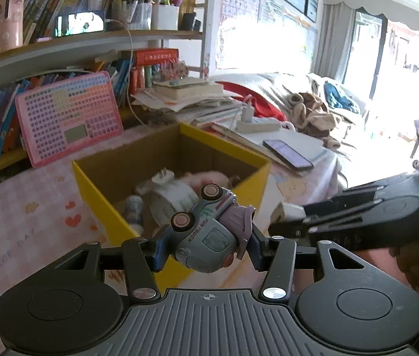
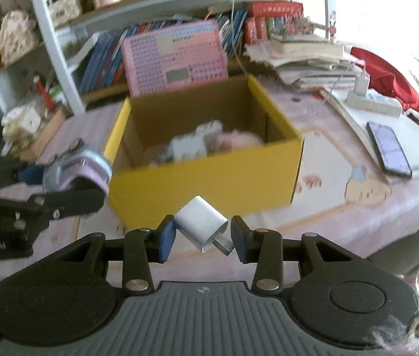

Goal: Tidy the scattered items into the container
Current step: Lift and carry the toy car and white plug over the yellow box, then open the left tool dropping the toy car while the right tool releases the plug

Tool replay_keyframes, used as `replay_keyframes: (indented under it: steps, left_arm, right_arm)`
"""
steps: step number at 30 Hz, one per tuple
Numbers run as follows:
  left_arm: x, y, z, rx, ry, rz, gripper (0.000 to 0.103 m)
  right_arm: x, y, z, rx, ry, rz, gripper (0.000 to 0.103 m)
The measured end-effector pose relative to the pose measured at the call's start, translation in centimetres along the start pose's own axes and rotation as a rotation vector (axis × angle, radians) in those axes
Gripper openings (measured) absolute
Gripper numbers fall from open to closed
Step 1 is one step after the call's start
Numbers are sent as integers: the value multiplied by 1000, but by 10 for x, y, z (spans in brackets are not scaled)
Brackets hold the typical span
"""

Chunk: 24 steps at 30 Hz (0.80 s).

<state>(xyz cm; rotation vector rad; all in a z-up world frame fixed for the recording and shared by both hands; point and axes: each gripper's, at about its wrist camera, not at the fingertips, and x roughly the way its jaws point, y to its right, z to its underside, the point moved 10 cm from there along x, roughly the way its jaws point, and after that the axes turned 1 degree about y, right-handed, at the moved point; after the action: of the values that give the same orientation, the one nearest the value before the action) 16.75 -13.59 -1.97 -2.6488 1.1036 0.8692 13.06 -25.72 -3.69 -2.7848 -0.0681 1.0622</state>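
Box (image 2: 203, 178) rim lies just ahead; left tongs (image 1: 206, 244) clamp toy truck (image 1: 206, 231), right tongs (image 2: 202, 237) clamp charger (image 2: 200, 222).

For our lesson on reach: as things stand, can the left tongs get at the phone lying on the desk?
Probably not: the left tongs are already shut on the toy truck, and the yellow box stands between them and the phone.

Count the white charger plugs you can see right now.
3: one charger plug in the right gripper, one inside the yellow box, one in the power strip behind the box. Others may be hidden.
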Motion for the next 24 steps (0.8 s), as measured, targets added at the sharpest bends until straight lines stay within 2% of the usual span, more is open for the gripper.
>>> replay_keyframes:
  steps: [5, 10, 15, 24]
  left_arm:
    - [24, -10, -24, -3, 17, -37, 51]
    - [54, -26, -41, -47, 18, -89, 51]
    - [92, -45, -45, -79, -30, -162, 51]
    - [147, -84, -46, -131, -117, -296, 51]
  right_arm:
    - [15, 10, -50, -42, 75, -24, 38]
    - [49, 22, -86, -99, 86, -63, 38]
    - [97, 23, -108, -166, 39, -107, 38]
    - [187, 22, -138, -236, -97, -165, 38]
